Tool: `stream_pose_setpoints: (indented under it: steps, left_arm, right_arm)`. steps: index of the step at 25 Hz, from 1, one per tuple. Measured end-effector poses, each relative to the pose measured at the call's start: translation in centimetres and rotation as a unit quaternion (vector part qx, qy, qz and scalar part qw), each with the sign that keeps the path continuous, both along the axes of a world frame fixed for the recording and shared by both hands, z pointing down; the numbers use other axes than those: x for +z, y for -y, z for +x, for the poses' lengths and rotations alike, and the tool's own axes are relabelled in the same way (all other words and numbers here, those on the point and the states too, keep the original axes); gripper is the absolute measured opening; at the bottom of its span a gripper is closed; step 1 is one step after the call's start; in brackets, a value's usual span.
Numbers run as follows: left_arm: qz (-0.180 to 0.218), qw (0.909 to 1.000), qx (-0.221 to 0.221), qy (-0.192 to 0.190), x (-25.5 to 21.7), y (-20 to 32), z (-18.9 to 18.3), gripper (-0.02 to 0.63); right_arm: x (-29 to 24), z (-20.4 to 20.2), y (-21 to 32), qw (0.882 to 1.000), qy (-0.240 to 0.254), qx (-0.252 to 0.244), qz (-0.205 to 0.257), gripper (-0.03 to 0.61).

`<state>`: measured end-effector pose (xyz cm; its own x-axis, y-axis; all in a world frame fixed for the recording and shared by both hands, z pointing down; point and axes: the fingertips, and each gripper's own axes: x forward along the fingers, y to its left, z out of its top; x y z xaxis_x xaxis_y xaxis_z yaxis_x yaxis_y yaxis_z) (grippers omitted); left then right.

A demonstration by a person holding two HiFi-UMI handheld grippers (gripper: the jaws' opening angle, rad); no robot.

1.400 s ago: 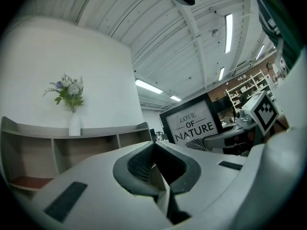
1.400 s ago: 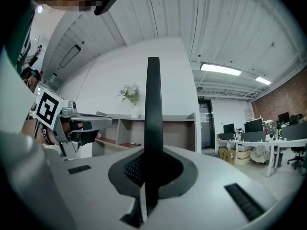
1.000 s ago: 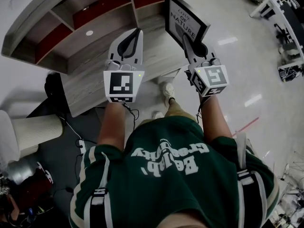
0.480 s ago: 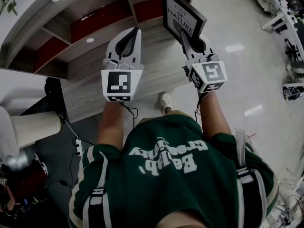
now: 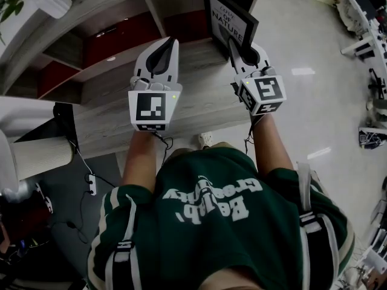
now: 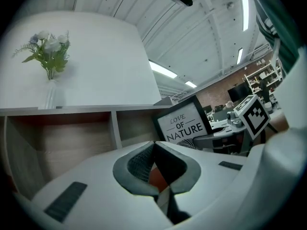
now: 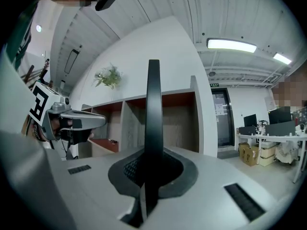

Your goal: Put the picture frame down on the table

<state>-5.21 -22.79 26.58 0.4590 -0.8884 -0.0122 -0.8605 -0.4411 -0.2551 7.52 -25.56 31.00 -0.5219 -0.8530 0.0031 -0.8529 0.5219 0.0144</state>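
The picture frame [image 5: 229, 18], black-edged with a white print reading "LOVE OF NATURE", stands upright in my right gripper [image 5: 232, 42], which is shut on its lower edge. In the right gripper view the frame [image 7: 153, 104] shows edge-on between the jaws. It hangs over the far part of the wood-grain table [image 5: 115, 110]. My left gripper [image 5: 173, 42] hovers level beside it on the left, shut with nothing in it [image 6: 154, 143]. From the left gripper view the frame [image 6: 184, 124] faces me, to the right.
A shelf unit [image 5: 121, 29] with wooden dividers and red back panels stands behind the table. A vase of flowers [image 6: 50, 56] sits on its top. Pale floor [image 5: 302, 101] and office desks [image 5: 369, 35] lie to the right; cables and a white bin [image 5: 36, 159] are low left.
Both grippers have moved forward over the table toward the shelf unit, and the frame went along in the right gripper. Neither gripper's jaws changed.
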Motion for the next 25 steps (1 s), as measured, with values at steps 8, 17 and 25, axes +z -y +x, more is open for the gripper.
stream_pose_setpoints:
  steps: [8,17,25]
  left_arm:
    - [-0.007,0.9998,-0.018,0.007,1.1,2.5,1.8,0.018]
    - [-0.020,0.9996,-0.017,0.008,2.4,4.6,2.2,0.018]
    - [-0.041,0.9991,-0.002,-0.008,4.3,8.4,0.1,0.018]
  right_arm:
    - [1.6,1.3,3.6,1.000,0.006,-0.016,-0.005,0.038]
    - [4.4,1.6,6.1,0.999,0.009,-0.016,-0.032,0.038]
    - [7.0,-1.4,9.6,0.998,0.000,-0.012,-0.057,0.038]
